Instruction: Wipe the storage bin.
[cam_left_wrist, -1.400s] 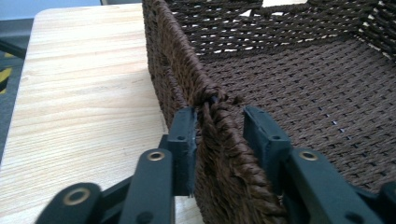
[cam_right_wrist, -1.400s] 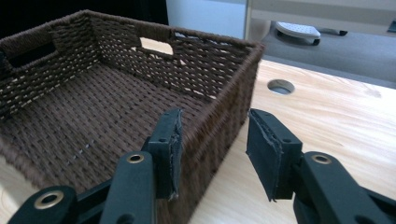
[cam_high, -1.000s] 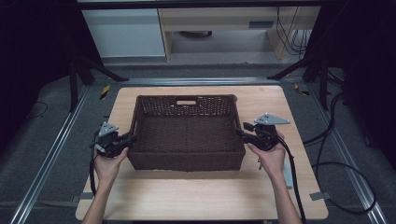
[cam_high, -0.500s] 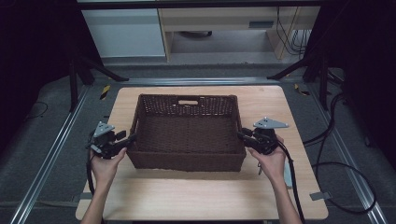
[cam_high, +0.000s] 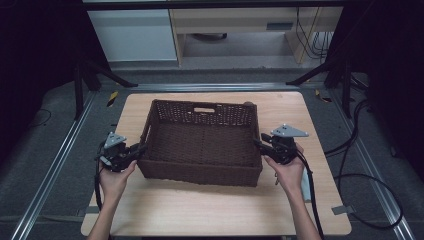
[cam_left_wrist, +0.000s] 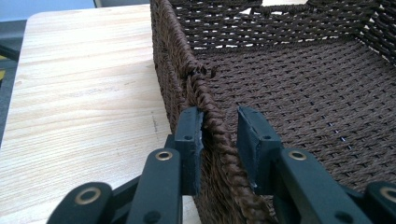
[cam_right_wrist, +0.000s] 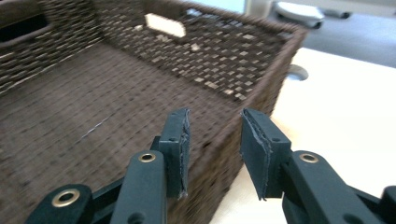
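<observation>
Dark brown woven basket (cam_high: 202, 142), rectangular and empty, sits upright. It rests mid-table (cam_high: 210, 210), handle slot in the far wall.

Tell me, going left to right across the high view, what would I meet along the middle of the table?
Left claw at the basket's left wall → brown wicker basket → right claw at its right wall → bare wooden table.

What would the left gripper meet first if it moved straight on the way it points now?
The left gripper straddles the basket wall, so the rim between its jaws would likely slide deeper in; further on, probably the knot on that rim.
</observation>
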